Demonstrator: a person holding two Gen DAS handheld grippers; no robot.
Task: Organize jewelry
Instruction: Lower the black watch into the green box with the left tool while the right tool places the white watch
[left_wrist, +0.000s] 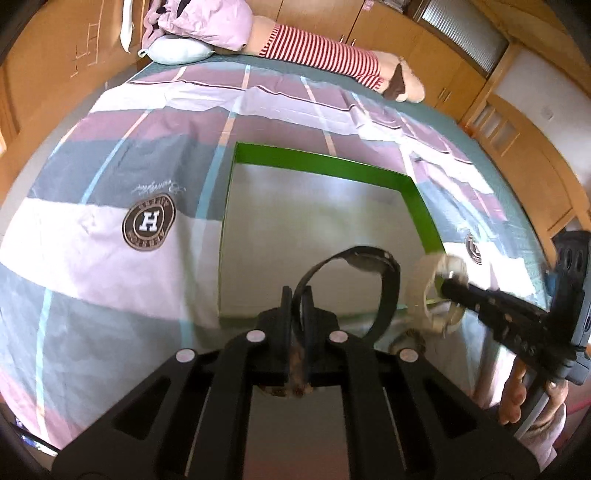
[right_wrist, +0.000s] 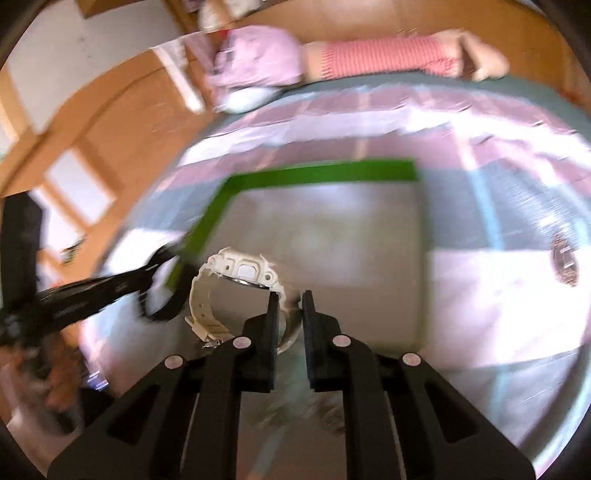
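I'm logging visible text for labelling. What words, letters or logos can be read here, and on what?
"H": centre of the round brown badge printed on the bedsheet.
Ring lettering around that badge: too small to read.
Script line above the badge: illegible.
Second badge: blurred, unreadable.

We see a striped patchwork bedspread (left_wrist: 110, 236), a pale pillow (left_wrist: 177, 51), a striped-shirt plush toy (left_wrist: 332, 51) and wooden cabinets (left_wrist: 436, 55).

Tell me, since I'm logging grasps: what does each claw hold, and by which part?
Left claw: black watch, by its strap. Right claw: white watch, apparently by its strap.
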